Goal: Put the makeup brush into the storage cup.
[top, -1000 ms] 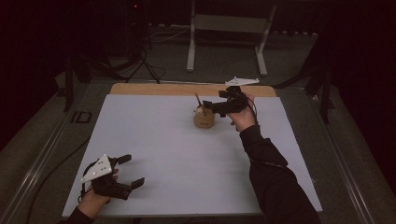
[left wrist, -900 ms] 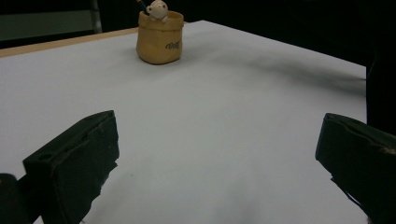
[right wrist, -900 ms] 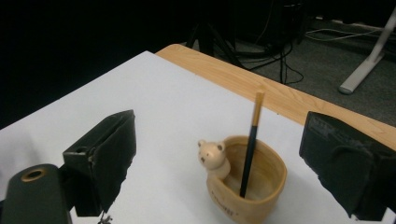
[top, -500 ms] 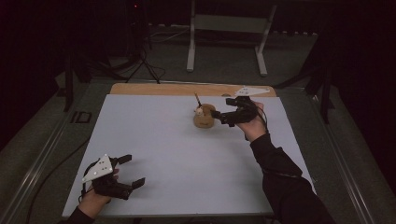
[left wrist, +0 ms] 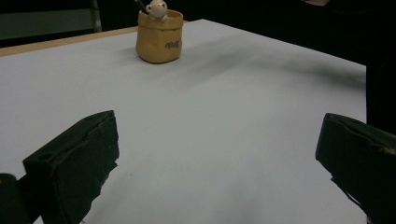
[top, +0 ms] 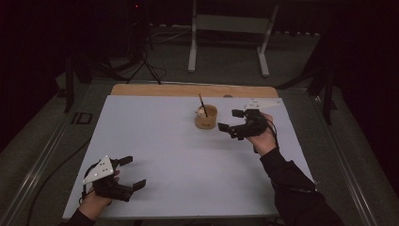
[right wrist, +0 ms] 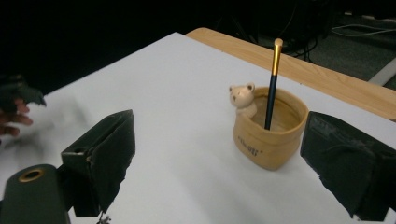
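Note:
A tan pen holder with a small bear figure on its rim stands at the back middle of the white table. A dark pencil with a gold end leans upright inside it. My right gripper hovers open just right of the holder, nothing between its jaws. My left gripper is open and empty near the table's front left corner, far from the holder.
The white table top has a wooden strip along its far edge. Behind the table stand a metal frame and a tripod on the dark floor. A small dark object lies left of the table.
My right gripper has drawn back to the right, away from the pen holder, and its jaws stand open. The pencil stays in the holder. The left gripper has barely moved.

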The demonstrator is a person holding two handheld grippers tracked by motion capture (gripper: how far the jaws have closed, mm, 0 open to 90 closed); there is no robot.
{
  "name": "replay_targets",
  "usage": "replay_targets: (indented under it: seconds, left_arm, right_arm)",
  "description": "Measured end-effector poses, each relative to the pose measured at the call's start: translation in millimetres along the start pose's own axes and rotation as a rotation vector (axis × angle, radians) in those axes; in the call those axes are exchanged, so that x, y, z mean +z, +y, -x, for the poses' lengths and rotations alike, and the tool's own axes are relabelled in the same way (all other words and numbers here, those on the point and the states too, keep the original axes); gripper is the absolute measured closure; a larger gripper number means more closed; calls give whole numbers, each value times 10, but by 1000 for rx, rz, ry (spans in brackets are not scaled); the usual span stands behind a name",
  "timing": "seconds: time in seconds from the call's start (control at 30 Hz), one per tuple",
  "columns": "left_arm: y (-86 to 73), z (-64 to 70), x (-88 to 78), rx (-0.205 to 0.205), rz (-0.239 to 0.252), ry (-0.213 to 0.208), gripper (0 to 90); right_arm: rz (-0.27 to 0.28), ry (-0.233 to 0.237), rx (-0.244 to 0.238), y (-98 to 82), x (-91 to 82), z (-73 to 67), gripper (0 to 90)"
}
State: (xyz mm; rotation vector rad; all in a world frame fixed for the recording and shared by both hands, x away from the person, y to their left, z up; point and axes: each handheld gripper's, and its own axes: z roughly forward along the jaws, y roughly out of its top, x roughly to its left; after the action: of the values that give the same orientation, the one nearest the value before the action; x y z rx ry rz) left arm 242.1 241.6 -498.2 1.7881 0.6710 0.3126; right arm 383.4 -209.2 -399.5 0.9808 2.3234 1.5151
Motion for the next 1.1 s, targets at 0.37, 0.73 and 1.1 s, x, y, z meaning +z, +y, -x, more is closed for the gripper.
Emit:
replay_targets:
  seconds: [0.37, 0.73, 1.1]
  left_arm:
    - [3, 4, -2, 2, -1, -1, 6]
    - [2, 2, -2, 1, 1, -2, 6]
    - [5, 9, -2, 4, 2, -4, 6]
  right_arm:
    - [-34, 87, -19, -227, -104, -36, 141]
    - [-76, 120, -29, -442, -205, -66, 145]
    - [-85, 173, -89, -701, -305, -158, 144]
